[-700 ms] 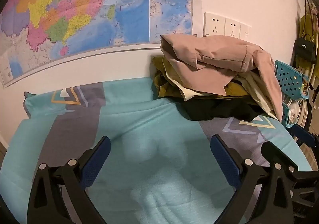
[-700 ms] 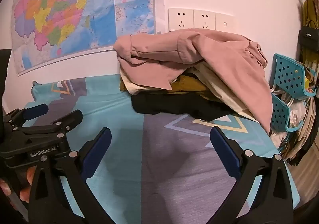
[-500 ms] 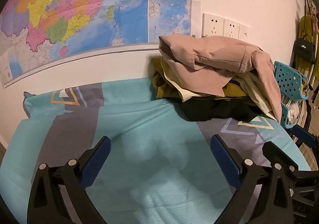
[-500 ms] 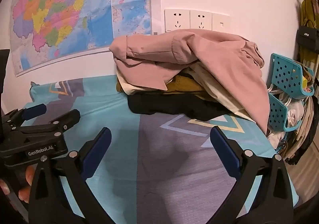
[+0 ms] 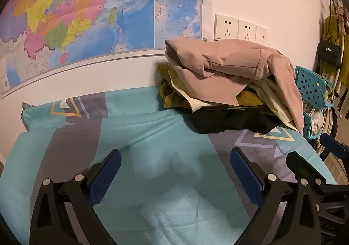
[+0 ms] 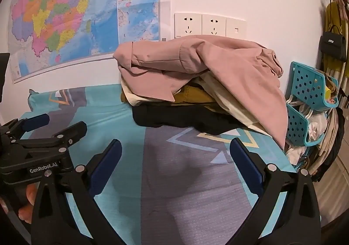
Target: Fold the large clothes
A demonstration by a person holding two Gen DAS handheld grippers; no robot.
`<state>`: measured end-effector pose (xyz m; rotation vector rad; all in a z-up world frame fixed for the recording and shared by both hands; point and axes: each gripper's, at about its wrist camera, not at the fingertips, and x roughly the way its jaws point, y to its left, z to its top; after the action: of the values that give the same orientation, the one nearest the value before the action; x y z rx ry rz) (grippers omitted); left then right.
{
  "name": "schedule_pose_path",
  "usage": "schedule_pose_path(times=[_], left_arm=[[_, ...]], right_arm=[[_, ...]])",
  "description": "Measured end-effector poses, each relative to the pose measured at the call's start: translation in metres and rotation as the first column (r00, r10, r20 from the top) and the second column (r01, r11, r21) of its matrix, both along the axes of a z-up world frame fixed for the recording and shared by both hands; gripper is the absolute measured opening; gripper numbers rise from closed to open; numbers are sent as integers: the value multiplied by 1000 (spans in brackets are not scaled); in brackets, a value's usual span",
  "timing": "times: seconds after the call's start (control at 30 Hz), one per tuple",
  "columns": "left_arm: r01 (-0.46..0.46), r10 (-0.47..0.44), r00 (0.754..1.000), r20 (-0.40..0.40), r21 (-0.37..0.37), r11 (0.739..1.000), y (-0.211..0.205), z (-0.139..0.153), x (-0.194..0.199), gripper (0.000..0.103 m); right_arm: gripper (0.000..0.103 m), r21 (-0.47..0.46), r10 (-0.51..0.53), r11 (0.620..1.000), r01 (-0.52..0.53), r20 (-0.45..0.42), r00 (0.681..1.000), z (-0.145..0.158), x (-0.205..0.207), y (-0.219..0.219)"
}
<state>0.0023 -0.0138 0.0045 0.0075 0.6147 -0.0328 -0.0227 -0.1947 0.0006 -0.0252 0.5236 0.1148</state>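
Observation:
A heap of clothes lies at the back of the bed against the wall. On top is a dusty-pink jacket (image 5: pixel 229 68) (image 6: pixel 218 66); under it show a cream garment (image 6: pixel 231 101), a mustard one (image 5: pixel 172 94) (image 6: pixel 194 95) and a black one (image 5: pixel 231 120) (image 6: pixel 185 118). My left gripper (image 5: pixel 175 164) hovers open over the teal and grey sheet, short of the heap, nothing between its blue pads. My right gripper (image 6: pixel 175 153) is open too, empty, in front of the black garment. The left gripper's body also shows at the left edge of the right wrist view, a hand beneath it.
The bed sheet (image 5: pixel 76 140) (image 6: pixel 178 179) has teal and grey bands. A teal perforated basket (image 5: pixel 312 85) (image 6: pixel 309 85) with more cloth stands off the bed's right edge. A map (image 5: pixel 76 16) and wall sockets (image 6: pixel 209 26) are behind; a black bag (image 6: pixel 333 45) hangs right.
Both views have crept slightly toward the clothes heap, which sits a little further left in the right wrist view. Both grippers stay open and empty.

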Motion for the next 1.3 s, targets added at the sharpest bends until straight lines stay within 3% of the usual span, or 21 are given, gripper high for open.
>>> schedule_pose_path(times=[1.3], left_arm=[[2, -2, 1000, 11, -11, 1000, 2, -1, -3, 97]], right_arm=[[98, -3, 5, 1000, -5, 15, 1000, 2, -1, 5]])
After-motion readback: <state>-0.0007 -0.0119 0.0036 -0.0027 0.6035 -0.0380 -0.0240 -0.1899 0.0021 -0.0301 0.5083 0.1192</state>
